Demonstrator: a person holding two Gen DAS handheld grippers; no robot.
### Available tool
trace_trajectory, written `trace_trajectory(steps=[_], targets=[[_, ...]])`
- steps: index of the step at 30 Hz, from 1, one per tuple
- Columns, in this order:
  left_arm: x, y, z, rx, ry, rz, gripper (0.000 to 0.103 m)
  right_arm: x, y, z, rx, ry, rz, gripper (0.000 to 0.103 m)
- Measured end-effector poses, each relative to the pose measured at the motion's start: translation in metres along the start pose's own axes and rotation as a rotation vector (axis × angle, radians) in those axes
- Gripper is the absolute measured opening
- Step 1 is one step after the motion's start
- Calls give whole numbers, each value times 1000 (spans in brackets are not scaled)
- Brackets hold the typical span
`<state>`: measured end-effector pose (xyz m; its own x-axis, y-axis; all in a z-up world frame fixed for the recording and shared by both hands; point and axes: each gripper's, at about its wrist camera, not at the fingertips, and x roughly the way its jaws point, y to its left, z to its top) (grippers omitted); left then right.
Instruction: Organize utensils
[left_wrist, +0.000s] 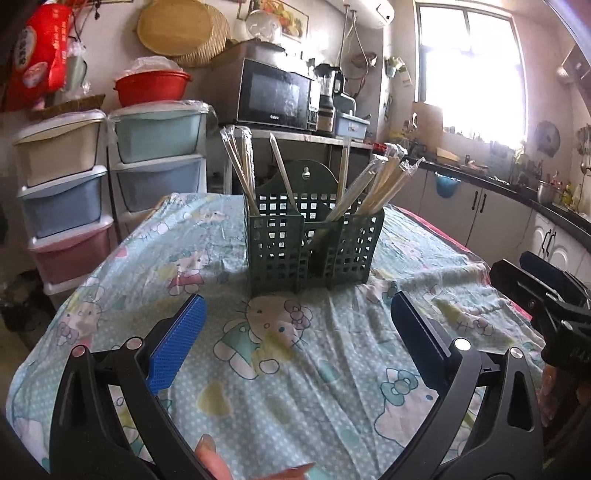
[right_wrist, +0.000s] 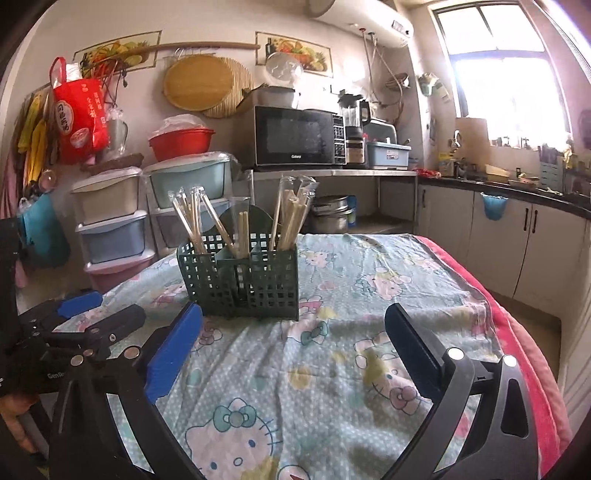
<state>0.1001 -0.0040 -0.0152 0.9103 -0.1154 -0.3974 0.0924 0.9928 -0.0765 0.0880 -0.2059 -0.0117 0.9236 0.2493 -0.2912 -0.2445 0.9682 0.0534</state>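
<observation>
I see both tools spread w/ nothing between: left tool (left_wrist: 295, 321), right tool (right_wrist: 293, 328). Green basket (left_wrist: 314, 251) holds wrapped chopsticks (left_wrist: 376, 184) on counter (left_wrist: 332, 387).

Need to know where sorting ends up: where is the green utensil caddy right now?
The green utensil caddy stands mid-table on the cartoon-cat cloth, ahead of both open grippers, its compartments holding wrapped chopsticks; the microwave sits behind it.
</observation>
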Motion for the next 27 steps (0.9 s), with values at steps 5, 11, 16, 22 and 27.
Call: trace_trajectory(steps=[5,11,16,22,27], targets=[[-3,0,-6,-13,-39,27,92,-3,-1,-10,2,-31,-40,96],[-1,2,-13,-19,-52,38,92,-8,-2,-24,11,-86,-67,96],[-2,5,-13,-37,-54,41,92,-12,-3,-25,17,-115,-66,96],[-3,6,-14,-35,-57,39,92,-13,-5,-24,25,-116,-67,96],[-5,6,-14,-37,-62,40,92,-15,-4,-24,25,-123,-70,96]])
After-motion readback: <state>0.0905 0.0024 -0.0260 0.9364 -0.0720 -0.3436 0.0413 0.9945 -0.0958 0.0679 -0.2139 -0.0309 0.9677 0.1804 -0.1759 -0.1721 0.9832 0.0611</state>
